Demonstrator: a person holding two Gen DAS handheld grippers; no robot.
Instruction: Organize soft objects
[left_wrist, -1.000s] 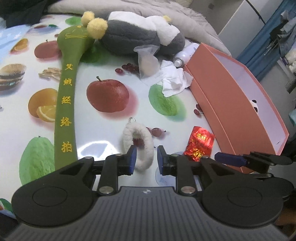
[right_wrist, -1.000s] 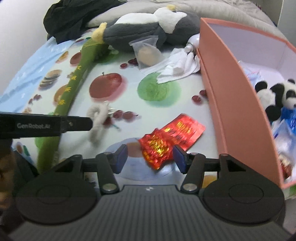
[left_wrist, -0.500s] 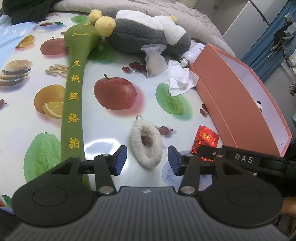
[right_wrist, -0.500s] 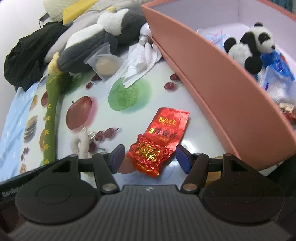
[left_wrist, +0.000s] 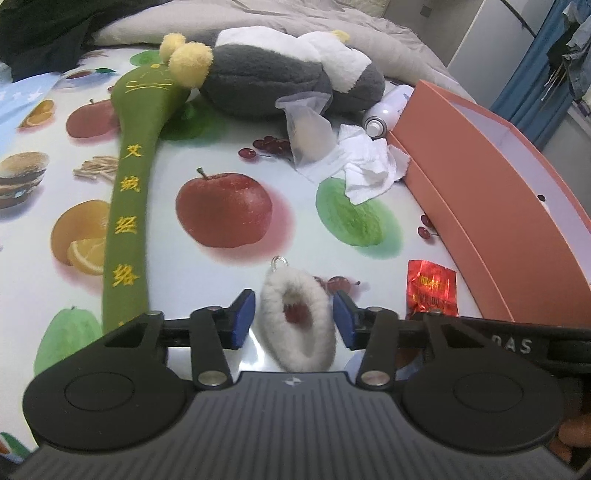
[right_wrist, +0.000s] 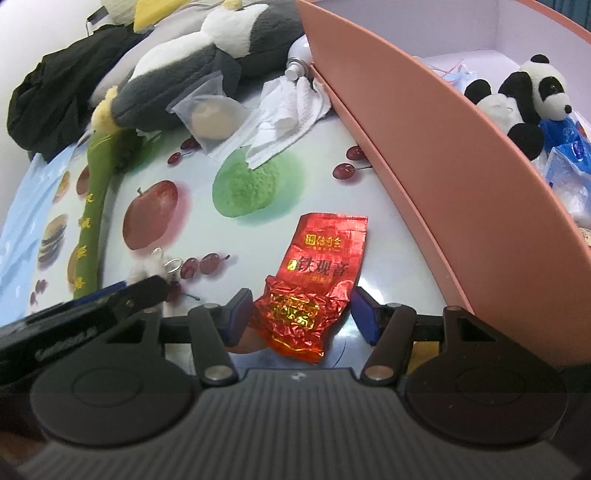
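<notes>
— Fluffy white ring keychain (left_wrist: 298, 328) lies near, between the left gripper (left_wrist: 293, 322) tips. Why?
— Its jaws are closing to grab it.
— And the right gripper (right_wrist: 301, 314)?
— Spread around the crinkly red foil packet (right_wrist: 314, 288), beside the pink box (right_wrist: 424, 177).

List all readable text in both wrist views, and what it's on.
"铁观音": red foil packet, right wrist view; the smaller gold lines above and below it are too small to read.
"艾绒经络": green plush stick, in yellow; further characters hidden behind the left gripper.
"DAS": black bar at lower right, left wrist view; partly cut off.
</notes>
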